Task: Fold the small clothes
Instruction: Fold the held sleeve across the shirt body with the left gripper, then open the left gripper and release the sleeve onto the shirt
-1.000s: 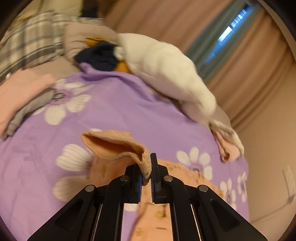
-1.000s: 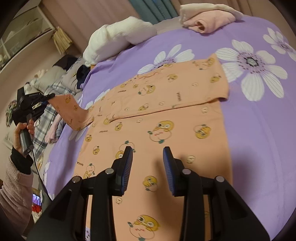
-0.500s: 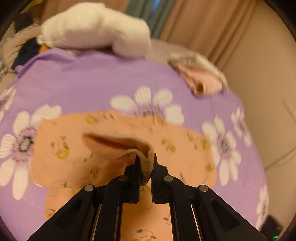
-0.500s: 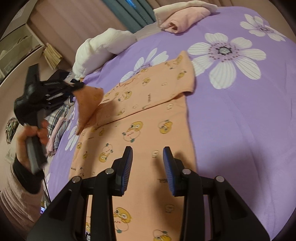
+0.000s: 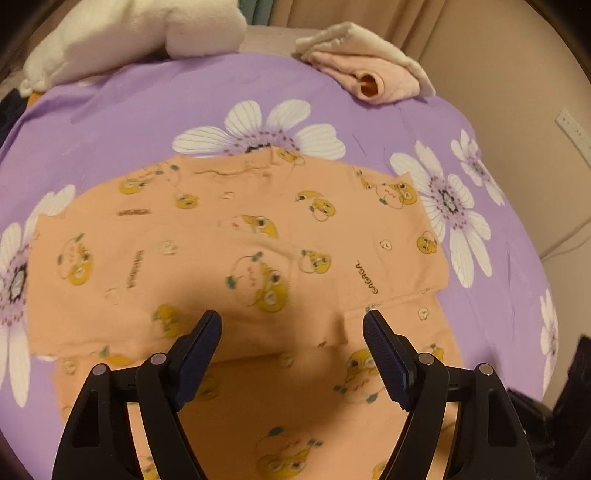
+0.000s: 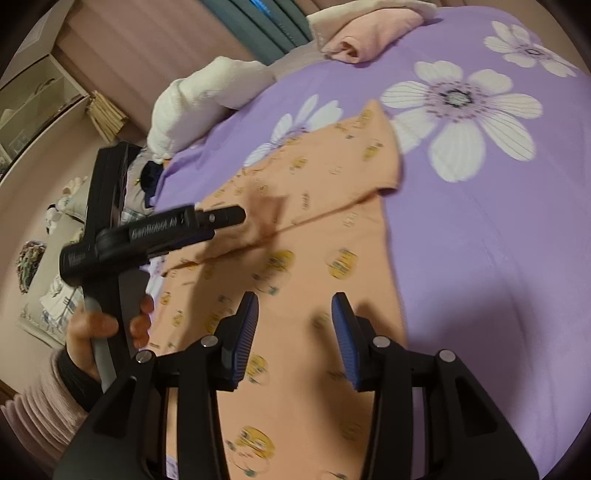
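Nearest to us, the left gripper (image 5: 291,347) has its jaws standing wide apart; they have just been opening, and nothing is between them. Directly under and ahead of its fingers (image 5: 201,339) lies the orange printed garment (image 5: 229,240), spread flat on the purple flowered bedspread (image 5: 140,107), with a folded-over layer whose edge runs just beyond the fingertips. The gripper's own shadow falls across the cloth there.

The right gripper (image 6: 294,325) hovers over the same garment nearer its lower part, its jaws partly apart and empty; they too have just been opening a little. To the left of its fingers, we see the hand (image 6: 99,328) in a pink sleeve (image 6: 40,410) gripping the left tool's handle, whose black body crosses above the garment's left edge and hides some of it.

Beyond the fingers, past the garment's far edge, sits a rolled pink cloth (image 5: 373,74) on the bedspread's far right, well apart from a white plush bundle (image 5: 140,33) at far left. Curtains (image 6: 258,26) hang behind.
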